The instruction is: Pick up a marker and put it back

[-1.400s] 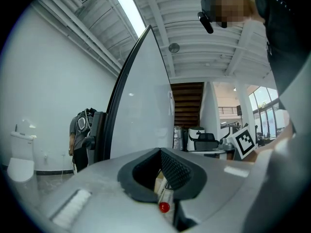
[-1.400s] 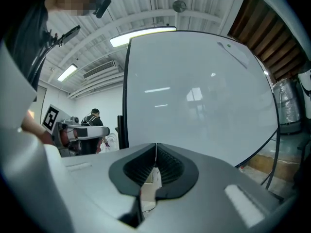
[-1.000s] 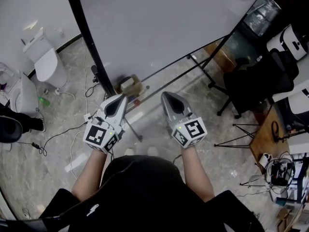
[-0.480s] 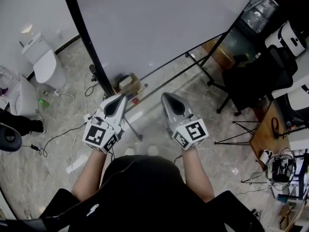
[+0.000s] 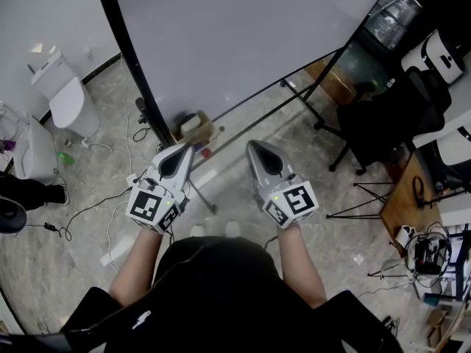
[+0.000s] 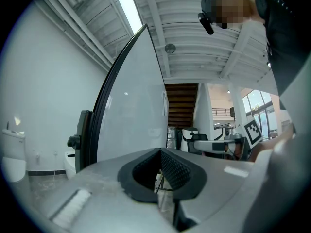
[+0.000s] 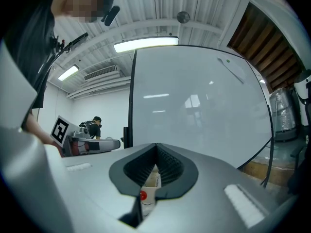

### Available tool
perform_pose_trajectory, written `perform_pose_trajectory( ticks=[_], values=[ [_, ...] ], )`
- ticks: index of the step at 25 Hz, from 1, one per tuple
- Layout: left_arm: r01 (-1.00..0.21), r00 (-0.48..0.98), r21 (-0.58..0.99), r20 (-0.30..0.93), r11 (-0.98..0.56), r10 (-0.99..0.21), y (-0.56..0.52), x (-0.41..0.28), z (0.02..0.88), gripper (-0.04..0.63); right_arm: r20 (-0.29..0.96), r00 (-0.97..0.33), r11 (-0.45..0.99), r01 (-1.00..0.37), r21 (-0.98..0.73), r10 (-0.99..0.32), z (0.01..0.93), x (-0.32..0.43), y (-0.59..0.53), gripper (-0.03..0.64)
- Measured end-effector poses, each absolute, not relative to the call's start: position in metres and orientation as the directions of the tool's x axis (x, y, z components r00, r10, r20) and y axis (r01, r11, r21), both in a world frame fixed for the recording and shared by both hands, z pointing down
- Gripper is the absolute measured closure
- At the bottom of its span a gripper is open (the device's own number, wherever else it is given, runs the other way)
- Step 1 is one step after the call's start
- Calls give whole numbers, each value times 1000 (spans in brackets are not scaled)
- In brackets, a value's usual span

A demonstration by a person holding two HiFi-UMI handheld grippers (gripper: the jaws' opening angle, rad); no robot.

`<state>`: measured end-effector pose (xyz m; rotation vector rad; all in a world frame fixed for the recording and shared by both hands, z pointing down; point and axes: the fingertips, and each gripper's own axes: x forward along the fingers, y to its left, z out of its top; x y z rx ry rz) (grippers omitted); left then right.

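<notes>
- We hold the grey left tool (image 5: 184, 150) and right tool (image 5: 255, 145) level, shut, empty: no pick begun.
- The red-capped marker (image 7: 142, 196) sits at twelve o'clock, below the white board (image 5: 243, 35).

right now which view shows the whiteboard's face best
The right gripper view: the whiteboard faces the camera nearly square, most of its surface in view. The head view looks steeply down along it from above; the left gripper view catches it almost edge-on, as a narrow wedge.
</notes>
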<state>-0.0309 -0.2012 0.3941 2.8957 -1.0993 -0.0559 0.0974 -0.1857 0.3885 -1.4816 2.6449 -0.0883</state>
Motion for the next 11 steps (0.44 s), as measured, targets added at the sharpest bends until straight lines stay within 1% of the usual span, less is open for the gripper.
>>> perform_pose_trajectory(
  ticks=[11],
  values=[
    [-661, 749, 57, -25, -749, -663, -199, -40, 391, 595, -65, -514, 518, -849, -106, -855, 386, 88, -184, 607]
  ],
)
